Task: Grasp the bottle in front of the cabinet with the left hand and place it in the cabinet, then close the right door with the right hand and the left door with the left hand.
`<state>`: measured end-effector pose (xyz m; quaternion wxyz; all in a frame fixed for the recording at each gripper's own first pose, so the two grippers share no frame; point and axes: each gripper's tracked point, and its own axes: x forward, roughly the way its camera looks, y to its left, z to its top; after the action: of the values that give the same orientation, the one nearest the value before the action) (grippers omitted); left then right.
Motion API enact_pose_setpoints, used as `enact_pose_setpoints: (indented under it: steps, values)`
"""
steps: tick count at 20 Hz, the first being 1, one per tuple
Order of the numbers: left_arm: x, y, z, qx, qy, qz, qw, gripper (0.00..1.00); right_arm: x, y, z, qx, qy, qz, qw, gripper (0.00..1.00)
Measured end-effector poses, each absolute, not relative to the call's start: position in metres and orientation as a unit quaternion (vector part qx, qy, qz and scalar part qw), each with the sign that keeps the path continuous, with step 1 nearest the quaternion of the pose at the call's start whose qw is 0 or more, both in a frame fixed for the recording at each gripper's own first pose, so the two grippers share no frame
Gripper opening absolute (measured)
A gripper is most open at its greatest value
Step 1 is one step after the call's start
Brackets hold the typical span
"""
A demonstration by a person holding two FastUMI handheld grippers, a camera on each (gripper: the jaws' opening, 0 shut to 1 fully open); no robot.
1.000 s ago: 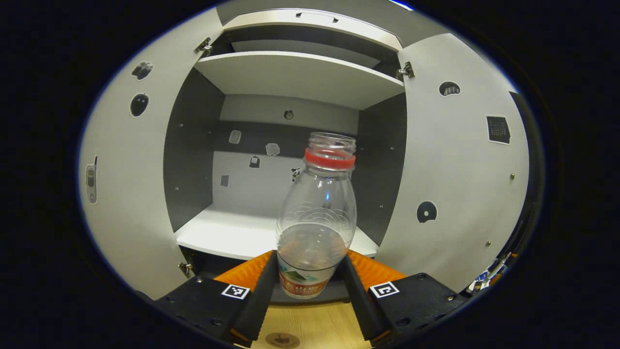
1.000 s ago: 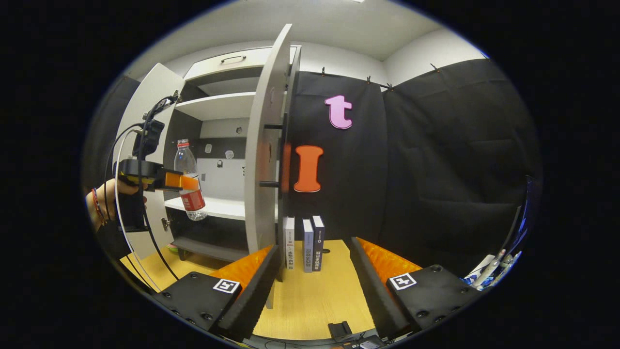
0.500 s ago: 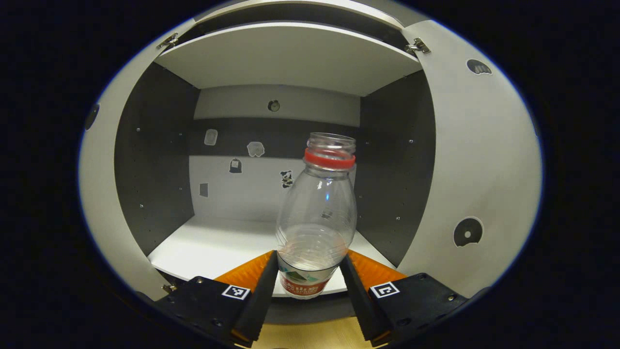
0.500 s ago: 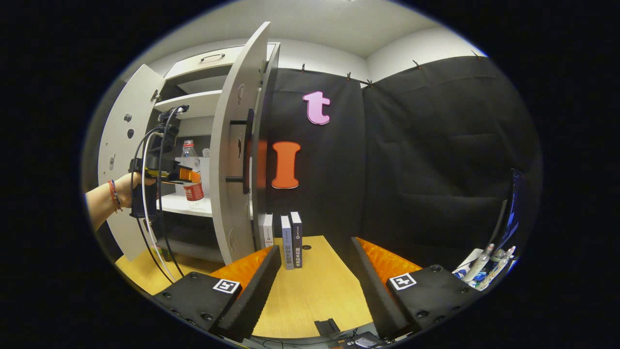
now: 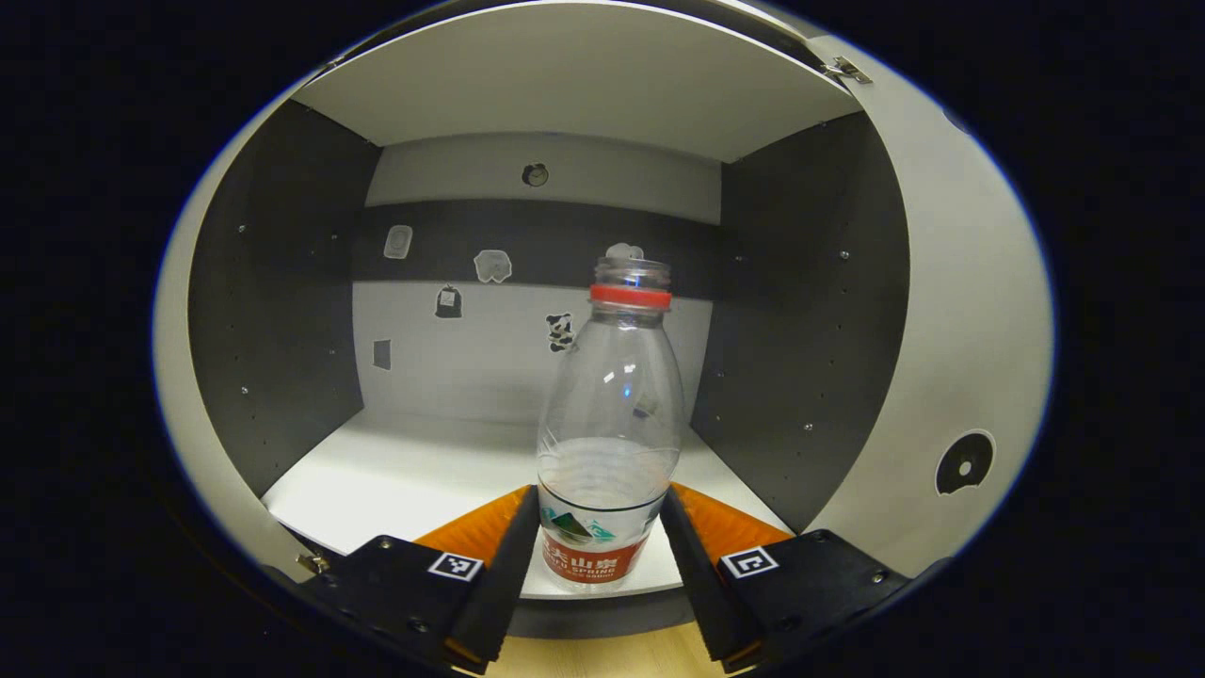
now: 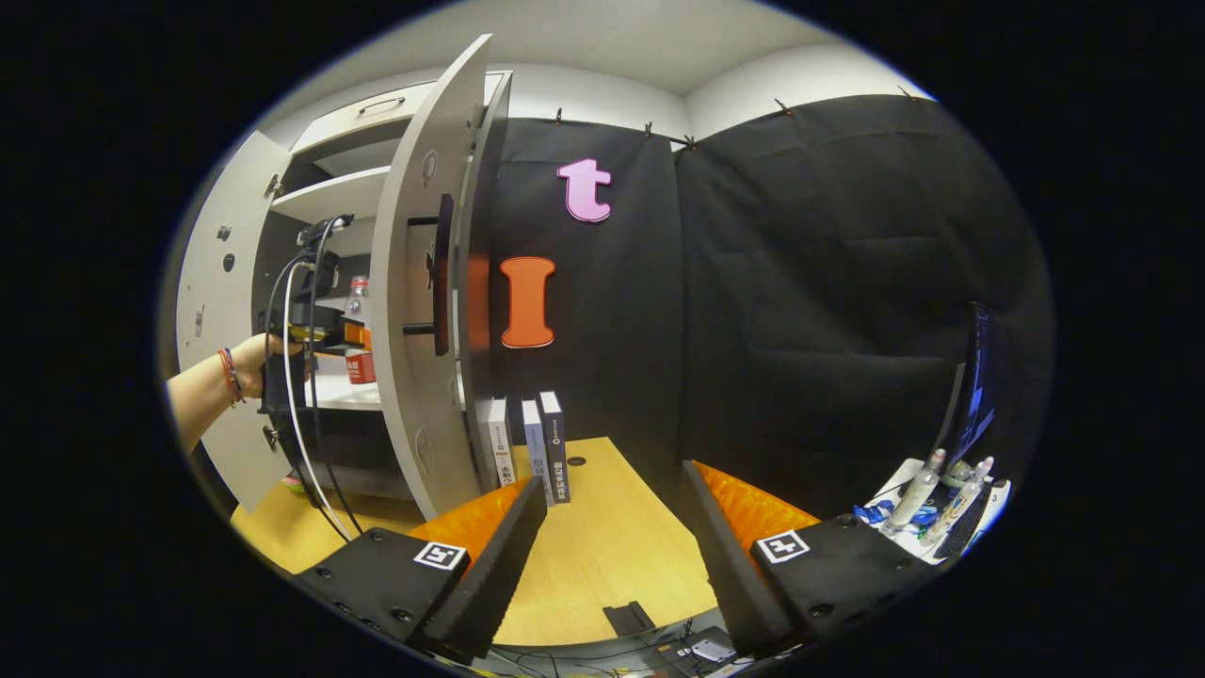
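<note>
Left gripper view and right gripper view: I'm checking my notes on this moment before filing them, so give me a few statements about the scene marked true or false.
1. The left gripper is shut on the bottle. True.
2. The bottle lies on its side. False: it stands upright, over the front of the lower shelf.
3. The right gripper holds a book. False: it is open and holds nothing.
4. The right door is open. True.
5. Three books stand on the table beside the cabinet. True.
6. The bottle has a blue neck ring. False: it is red.

Clear bottle (image 5: 610,405), red neck ring, red label; white shelf (image 5: 405,480).
</note>
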<state>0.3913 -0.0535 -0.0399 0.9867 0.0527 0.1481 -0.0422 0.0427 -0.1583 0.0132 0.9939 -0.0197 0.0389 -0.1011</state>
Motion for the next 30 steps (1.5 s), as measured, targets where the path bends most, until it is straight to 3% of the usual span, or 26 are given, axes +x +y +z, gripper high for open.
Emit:
enact_pose_setpoints:
  steps: [5, 8, 15, 30]
  values:
    - [0.396, -0.048, -0.046, 0.066, 0.151, -0.024, 0.986, 0.8, 0.034, -0.161, 0.009, -0.022, 0.045, -0.112, 0.992, 0.96]
    - [0.383, -0.049, -0.048, 0.062, 0.149, -0.024, 0.987, 0.95, 0.032, -0.158, 0.009, -0.025, 0.044, -0.107, 0.993, 0.96]
    - [0.326, -0.048, -0.021, 0.047, 0.123, -0.018, 0.991, 0.95, 0.044, -0.144, 0.014, -0.041, 0.038, -0.058, 0.997, 0.96]
    - [0.13, -0.011, 0.067, 0.01, 0.043, 0.037, 0.998, 0.95, 0.112, -0.118, 0.045, -0.052, 0.014, 0.055, 0.997, 0.96]
